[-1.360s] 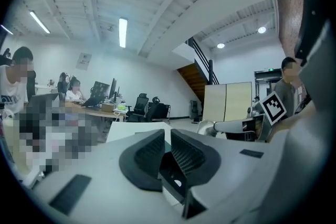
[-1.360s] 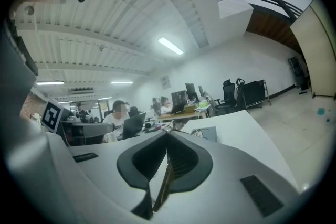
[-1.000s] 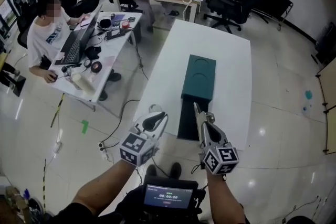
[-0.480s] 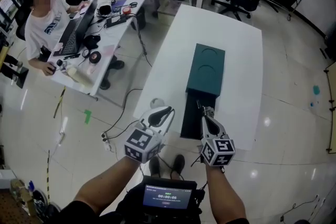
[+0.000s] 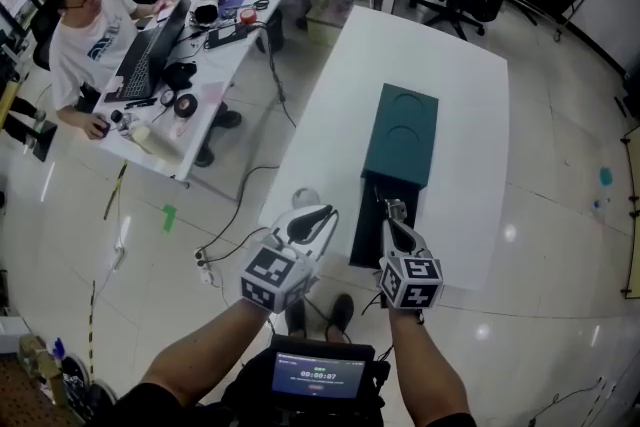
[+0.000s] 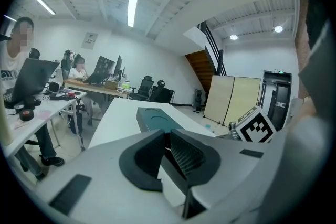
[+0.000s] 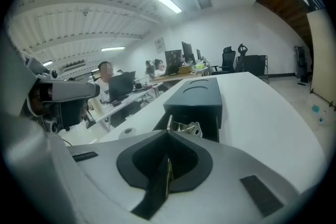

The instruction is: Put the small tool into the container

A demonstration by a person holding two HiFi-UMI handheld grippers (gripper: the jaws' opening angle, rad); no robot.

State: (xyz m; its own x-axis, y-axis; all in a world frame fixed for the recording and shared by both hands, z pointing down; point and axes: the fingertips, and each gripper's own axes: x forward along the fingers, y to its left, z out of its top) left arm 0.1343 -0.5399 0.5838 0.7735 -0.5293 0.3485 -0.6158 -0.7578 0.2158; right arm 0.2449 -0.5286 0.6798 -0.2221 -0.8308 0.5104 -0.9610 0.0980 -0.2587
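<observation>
1. The right gripper (image 5: 389,215) reaches forward, jaws pinching the small tool (image 7: 185,126) at the container's (image 5: 403,140) open near end.
2. The tool's long axis follows the jaws and points at the opening.
3. The left gripper (image 5: 322,213) hovers at the surface's (image 5: 460,115) near edge, jaws pressed together.

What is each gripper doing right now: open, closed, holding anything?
Left gripper: closed, empty.
Right gripper: closed on the small metal tool.

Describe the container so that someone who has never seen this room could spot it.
Start at the long white table in the middle of the office floor. Lying lengthwise on it is the container, a dark green oblong box with two curved grooves in its top. It is the only box on that table, open at the end nearest the right gripper.
</observation>
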